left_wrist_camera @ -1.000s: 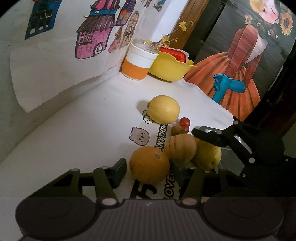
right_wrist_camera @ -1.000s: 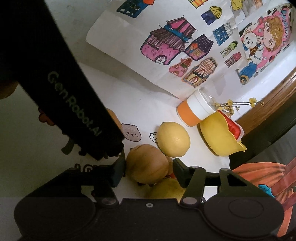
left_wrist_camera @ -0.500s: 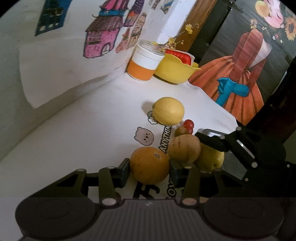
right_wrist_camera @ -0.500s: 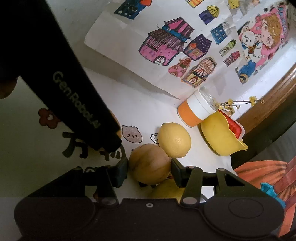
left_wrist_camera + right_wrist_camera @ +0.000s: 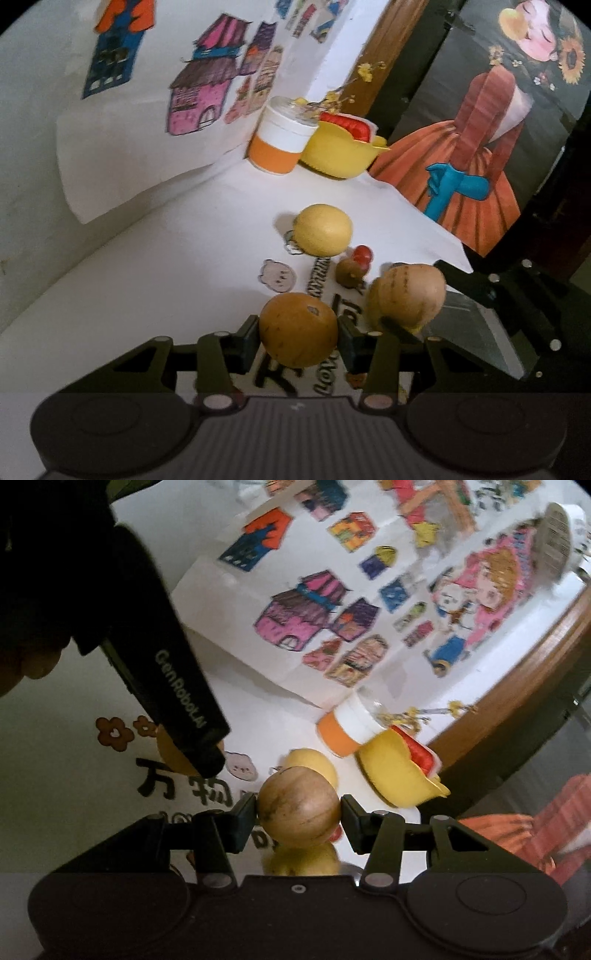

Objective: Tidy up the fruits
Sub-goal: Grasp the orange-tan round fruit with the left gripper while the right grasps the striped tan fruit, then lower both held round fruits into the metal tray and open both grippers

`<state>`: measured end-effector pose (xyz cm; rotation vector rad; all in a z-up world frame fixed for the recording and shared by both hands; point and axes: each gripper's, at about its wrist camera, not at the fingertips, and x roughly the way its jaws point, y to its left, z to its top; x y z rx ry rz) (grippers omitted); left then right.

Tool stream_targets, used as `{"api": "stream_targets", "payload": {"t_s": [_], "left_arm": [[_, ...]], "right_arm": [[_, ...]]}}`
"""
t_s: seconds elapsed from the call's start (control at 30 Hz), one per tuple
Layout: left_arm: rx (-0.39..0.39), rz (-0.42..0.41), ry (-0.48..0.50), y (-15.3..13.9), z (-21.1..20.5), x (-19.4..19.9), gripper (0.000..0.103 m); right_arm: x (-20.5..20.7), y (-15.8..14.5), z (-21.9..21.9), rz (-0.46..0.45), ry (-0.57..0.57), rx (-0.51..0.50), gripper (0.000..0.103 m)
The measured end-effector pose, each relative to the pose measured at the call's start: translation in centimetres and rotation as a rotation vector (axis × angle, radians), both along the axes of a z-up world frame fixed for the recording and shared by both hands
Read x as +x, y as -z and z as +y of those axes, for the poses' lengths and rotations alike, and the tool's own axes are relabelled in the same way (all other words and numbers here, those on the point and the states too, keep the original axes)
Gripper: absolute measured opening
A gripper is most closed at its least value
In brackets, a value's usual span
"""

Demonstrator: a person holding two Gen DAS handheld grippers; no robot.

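- Left gripper (image 5: 298,341): fingers clamped on the orange (image 5: 298,334), one pad on each flank. Fruit appears raised just off the white tablecloth (image 5: 155,280); contact underneath cannot be confirmed.
- Right gripper (image 5: 298,821): fingers closed narrow on the tan round fruit (image 5: 298,806), held above a yellow-green fruit (image 5: 303,860) lying directly below it.
- Loose on the cloth: lemon (image 5: 323,229), small brown fruit (image 5: 349,272), red cherry-like fruit (image 5: 362,254). Yellow bowl (image 5: 341,157) beside the orange-and-white cup (image 5: 279,142) at the far corner; likely destination, my guess.
- Risk: both fruits are round and pinched at the widest point only. A tilt or jerk could roll either one out.
- Risk: the two grippers work very close together; crossing paths toward the bowl could knock one fruit loose or scatter the small ones.
- Versus one second ago: both sets of fingers were wide then, fruits resting in a touching cluster. Now both are gripped, tan fruit lifted clear, views blurred by motion.
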<state>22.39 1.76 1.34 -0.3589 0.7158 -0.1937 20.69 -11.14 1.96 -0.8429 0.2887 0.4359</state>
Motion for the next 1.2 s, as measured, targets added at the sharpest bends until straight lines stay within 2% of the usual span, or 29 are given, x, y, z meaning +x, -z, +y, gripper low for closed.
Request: {"api": "stream_targets", "payload": {"t_s": [0.3, 0.63, 1.2], "left_arm": [[-0.008, -0.027, 0.087, -1.0, -4.1, -0.6, 0.048], [-0.021, -0.018, 0.181, -0.8, -9.0, -0.7, 0.048], [0.029, 0.02, 0.279, 0.6, -14.4, -0.6, 0.048]], "right_arm": [[-1.6, -1.5, -5.4, -0.009, 0.133, 0.055, 0.051], [-3.3, -0.9, -10.7, 0.027, 0.247, 0.075, 0.051], [-4.3, 1.3, -14.0, 0.109, 0.318, 0.137, 0.051]]}}
